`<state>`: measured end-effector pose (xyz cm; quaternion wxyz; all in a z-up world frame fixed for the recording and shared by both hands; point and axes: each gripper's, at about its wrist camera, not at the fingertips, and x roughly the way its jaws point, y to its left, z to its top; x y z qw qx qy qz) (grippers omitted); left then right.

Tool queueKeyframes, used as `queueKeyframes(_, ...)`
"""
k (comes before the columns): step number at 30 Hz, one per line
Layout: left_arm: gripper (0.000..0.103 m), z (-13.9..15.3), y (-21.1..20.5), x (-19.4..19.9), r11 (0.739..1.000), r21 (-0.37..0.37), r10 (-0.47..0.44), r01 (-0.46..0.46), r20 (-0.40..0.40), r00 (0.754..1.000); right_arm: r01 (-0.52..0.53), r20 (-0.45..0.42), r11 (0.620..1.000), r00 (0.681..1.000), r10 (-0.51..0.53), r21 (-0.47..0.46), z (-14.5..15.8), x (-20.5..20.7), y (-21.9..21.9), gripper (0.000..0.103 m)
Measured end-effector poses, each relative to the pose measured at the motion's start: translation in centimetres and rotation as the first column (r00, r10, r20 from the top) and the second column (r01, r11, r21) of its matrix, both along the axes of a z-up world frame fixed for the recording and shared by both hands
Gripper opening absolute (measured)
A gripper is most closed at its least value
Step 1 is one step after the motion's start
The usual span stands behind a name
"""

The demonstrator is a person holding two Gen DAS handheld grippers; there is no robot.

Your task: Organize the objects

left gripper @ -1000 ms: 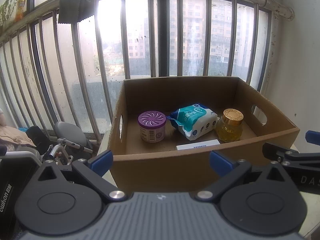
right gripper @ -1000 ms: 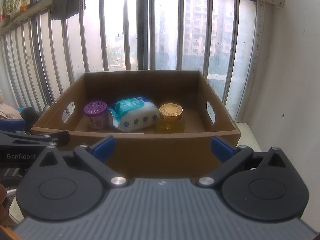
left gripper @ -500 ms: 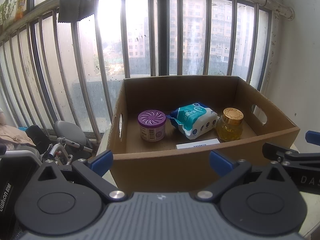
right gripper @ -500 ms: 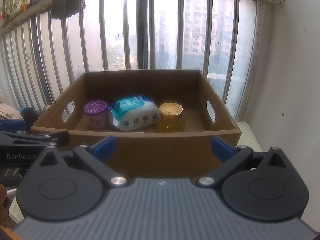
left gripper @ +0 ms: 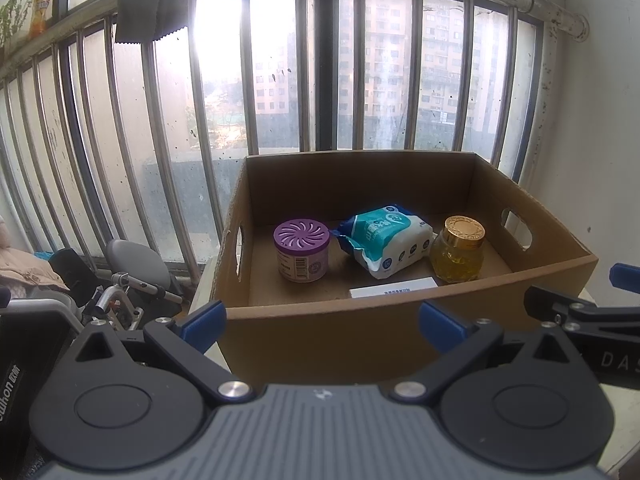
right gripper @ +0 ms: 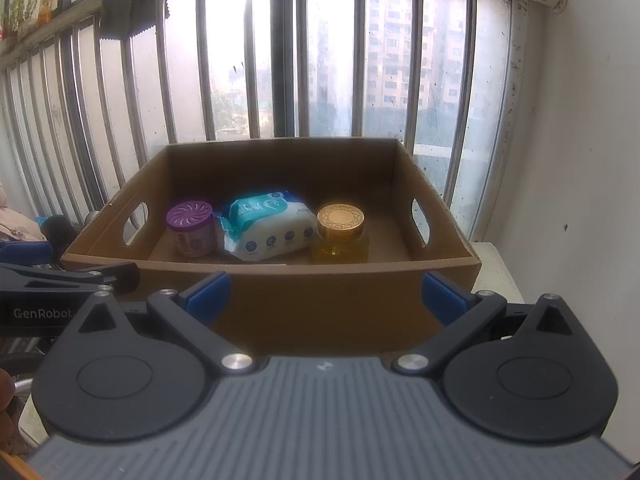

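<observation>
We see a cardboard box point(left gripper: 404, 332) on a pale worktop point(right gripper: 496, 268) against a barred window point(left gripper: 280, 80), holding three items in a row toward its near wall: a purple-lidded canister point(left gripper: 302, 250) at left, a teal-and-white wipes pack point(left gripper: 386, 242) in the middle, and a gold-capped jar of yellow liquid point(left gripper: 460, 250) at right. The pack lies tilted, just beside the canister and touching or nearly touching the jar; we cannot tell which. The back half of the box floor and its right side lie bare, with cut-out handles in both side walls. A white card point(left gripper: 392, 291) lies flat on the floor in front of the pack, seen from the left wrist camera; from the right one the near wall hides almost all of it. We hold our left claw point(left gripper: 322, 322) and right claw point(right gripper: 326, 294) in front of that near wall, below its rim, each with blue-tipped fingers spread wide and gripping nothing. The box bottom is cut off by the claw bodies. To the left, beyond the worktop edge, stand a grey seat and metal frame point(left gripper: 136, 276), partly hidden. A white wall point(right gripper: 580, 160) closes in on the right, and a dark cloth point(left gripper: 150, 16) hangs from the top rail.
</observation>
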<state>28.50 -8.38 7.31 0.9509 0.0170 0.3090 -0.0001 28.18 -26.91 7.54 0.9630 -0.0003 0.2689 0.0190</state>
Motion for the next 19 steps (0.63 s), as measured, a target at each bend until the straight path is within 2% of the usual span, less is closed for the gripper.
queueKeyframes(19, 0.103, 0.07, 0.0, 0.01, 1.0, -0.005, 0.006, -0.006, 0.002, 1.0, 0.0, -0.001, 1.0, 1.0, 0.0, 0.004, 0.35, -0.21, -0.12, 0.102)
